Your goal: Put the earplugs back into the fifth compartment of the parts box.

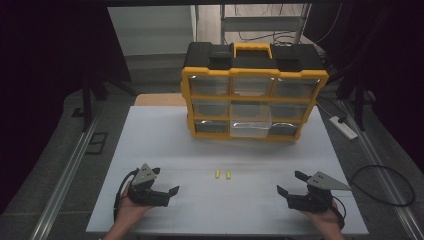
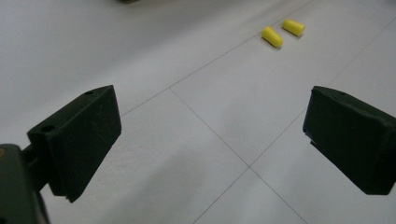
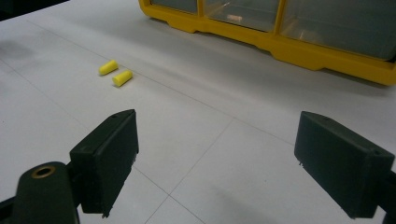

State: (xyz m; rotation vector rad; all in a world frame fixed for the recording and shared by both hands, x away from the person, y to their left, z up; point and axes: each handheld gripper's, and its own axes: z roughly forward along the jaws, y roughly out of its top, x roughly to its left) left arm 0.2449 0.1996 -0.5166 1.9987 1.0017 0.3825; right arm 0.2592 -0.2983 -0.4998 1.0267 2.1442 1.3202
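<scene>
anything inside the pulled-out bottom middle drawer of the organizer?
The pulled-out drawer of the organizer looks empty through its clear walls; glare hides its floor. Both earplugs lie on the table.

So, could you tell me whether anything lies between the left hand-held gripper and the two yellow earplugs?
Nothing visible does. The left hand-held gripper stands open over bare white table, and the two yellow earplugs lie ahead of it with only empty surface between.
</scene>
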